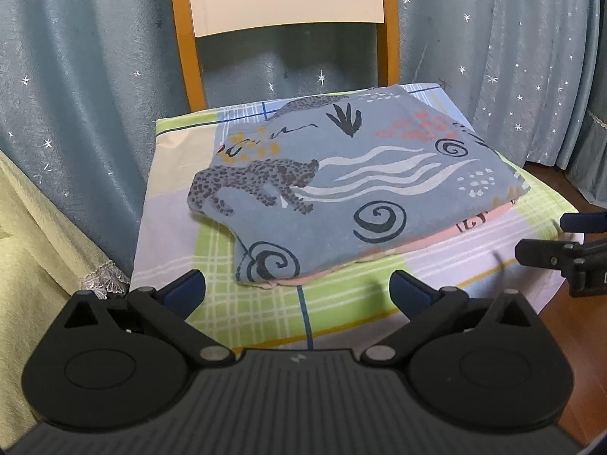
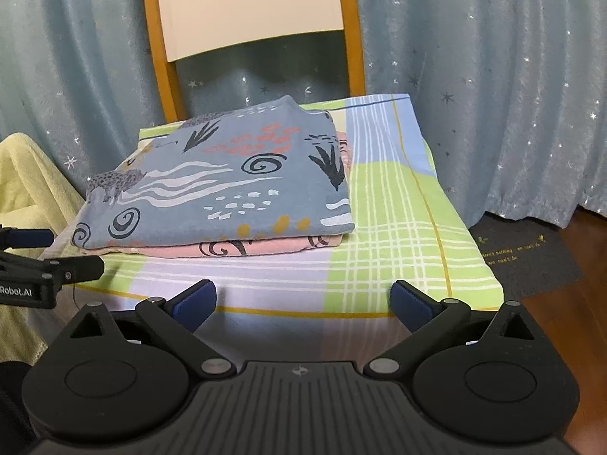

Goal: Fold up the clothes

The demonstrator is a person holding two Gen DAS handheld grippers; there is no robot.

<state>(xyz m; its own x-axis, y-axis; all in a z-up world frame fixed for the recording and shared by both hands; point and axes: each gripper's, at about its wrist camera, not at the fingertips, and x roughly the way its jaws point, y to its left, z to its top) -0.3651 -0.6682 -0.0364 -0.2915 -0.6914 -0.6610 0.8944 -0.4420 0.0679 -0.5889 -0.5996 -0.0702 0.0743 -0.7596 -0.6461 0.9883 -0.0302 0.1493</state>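
A folded blue-grey garment [image 1: 341, 185] with leopards, spirals and wavy lines lies on the chair seat, with a folded pink layer [image 1: 379, 254] under it. It also shows in the right wrist view [image 2: 220, 185], with the pink layer [image 2: 265, 246] below. My left gripper [image 1: 297, 288] is open and empty, held back in front of the garment's near edge. My right gripper [image 2: 303, 299] is open and empty, in front of the seat, to the right of the garment. Each gripper shows at the edge of the other's view: the right one [image 1: 561, 242], the left one [image 2: 57, 254].
The chair seat wears a checked green, lilac and blue cover [image 1: 341, 303], also in the right wrist view [image 2: 398, 227]. The orange chair back [image 1: 288, 19] stands behind. Blue star-patterned curtains [image 1: 95, 94] hang around. A yellow cloth [image 2: 34, 189] lies left; a dark mat [image 2: 531, 254] lies on the floor right.
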